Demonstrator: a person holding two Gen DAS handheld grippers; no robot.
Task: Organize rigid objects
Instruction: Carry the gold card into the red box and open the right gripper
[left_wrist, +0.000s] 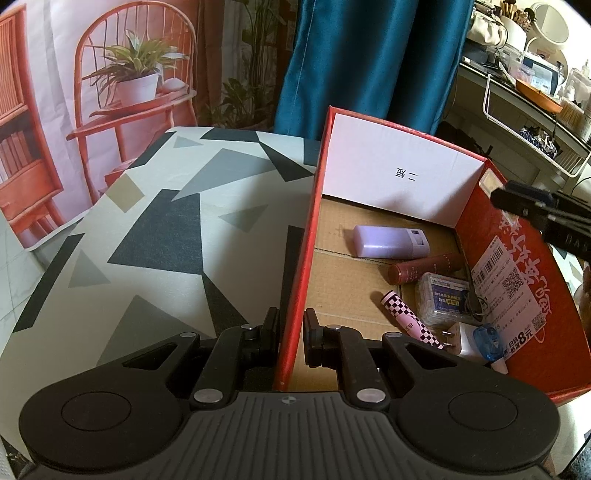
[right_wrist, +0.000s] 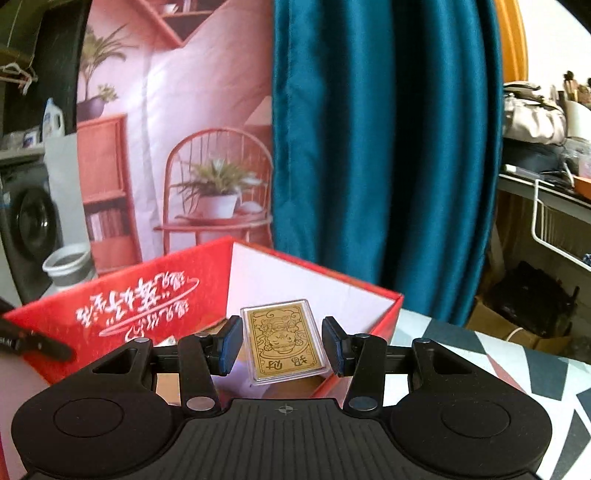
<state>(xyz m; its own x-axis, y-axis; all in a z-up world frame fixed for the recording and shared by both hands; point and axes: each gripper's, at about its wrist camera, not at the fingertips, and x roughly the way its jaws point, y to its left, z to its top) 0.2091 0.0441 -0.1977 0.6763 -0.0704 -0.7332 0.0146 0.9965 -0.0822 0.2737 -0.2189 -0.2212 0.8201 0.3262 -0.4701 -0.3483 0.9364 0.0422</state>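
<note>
A red cardboard box stands open on the patterned tablecloth. My left gripper is shut on the box's left wall, one finger on each side of it. Inside the box lie a lilac case, a brown-red tube, a clear plastic case, a pink checkered tube, a white plug and a small blue item. My right gripper is shut on a gold card in a clear case, held over the red box. One right finger shows above the box's right wall.
A teal curtain and a printed backdrop with a red chair hang behind the table. A cluttered shelf with a white wire rack is at the right. The tablecloth continues right of the box.
</note>
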